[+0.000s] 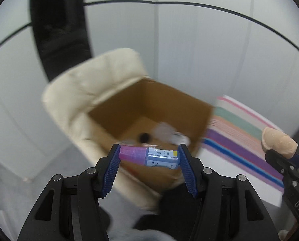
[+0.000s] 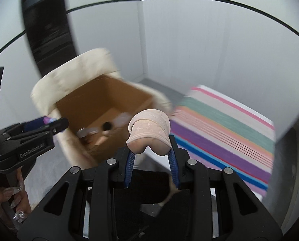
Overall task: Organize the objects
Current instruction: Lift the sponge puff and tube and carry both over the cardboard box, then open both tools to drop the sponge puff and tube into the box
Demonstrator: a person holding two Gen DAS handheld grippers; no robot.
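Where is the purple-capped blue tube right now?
The tube lies crosswise between the left gripper's pads, low in the left wrist view, in front of the open cardboard box on the cream chair.

Two black handheld tongs with blue ribbed pads

The left tongs [image 1: 148, 156] and the right tongs [image 2: 152, 156] have matte black plastic frames with triangular cut-outs and round silver screws at the joints. Their fingers [image 1: 111, 168] carry blue ribbed pads. The side of the left tongs shows grey letters "GenRobot.AI". The person's hand [image 2: 10, 202] wears long decorated nails with small stones.
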